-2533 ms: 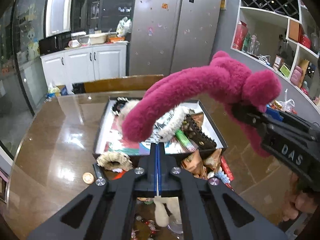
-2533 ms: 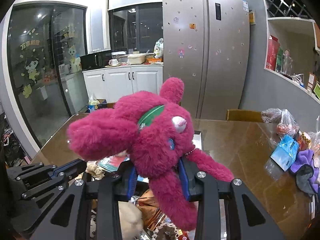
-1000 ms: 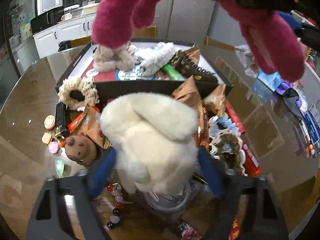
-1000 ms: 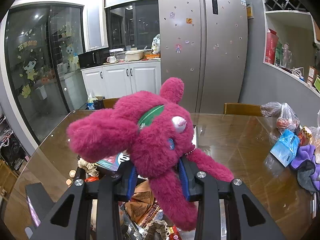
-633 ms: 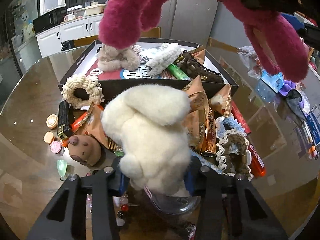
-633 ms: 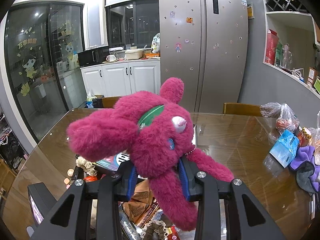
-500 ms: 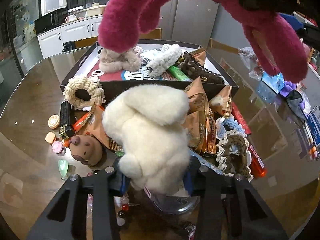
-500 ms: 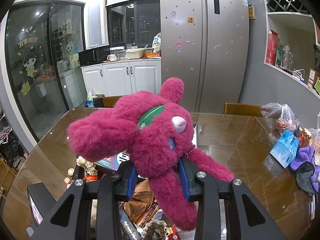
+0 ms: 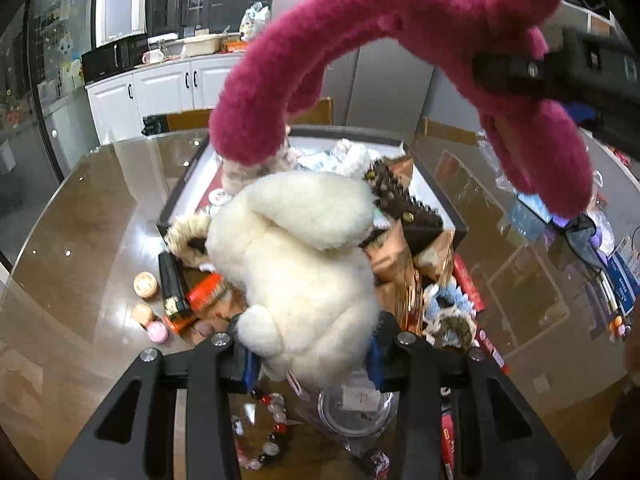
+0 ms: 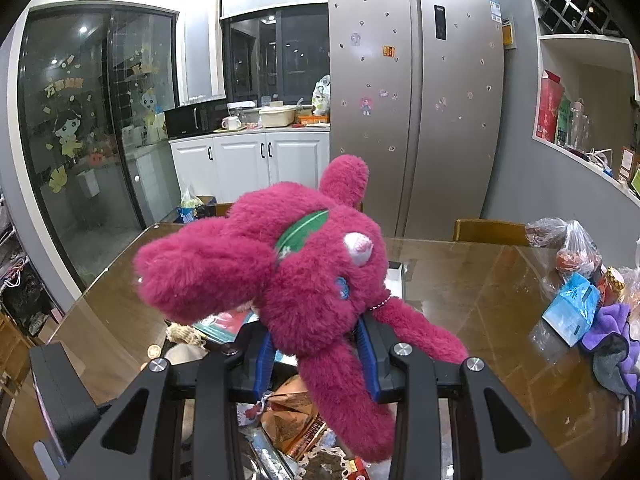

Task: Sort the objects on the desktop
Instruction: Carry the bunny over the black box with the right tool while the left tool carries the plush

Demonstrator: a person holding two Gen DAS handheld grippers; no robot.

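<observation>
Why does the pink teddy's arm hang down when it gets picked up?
The pink plush bear is probably soft and floppy: its limbs droop past the right gripper. The fingers sink into its fur, so it likely squashes easily. It is likely light.

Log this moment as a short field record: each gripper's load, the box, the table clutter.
left gripper: shut on the cream-white fluffy plush toy, held above the clutter
right gripper: shut on the magenta long-limbed plush toy, raised over the table
black shallow box: behind the cream plush, already holding fuzzy scrunchies and snack packets
glossy brown table: small round containers, copper foil snack packets, a bead bracelet
task stage: both plush toys in hand, neither placed yet
</observation>
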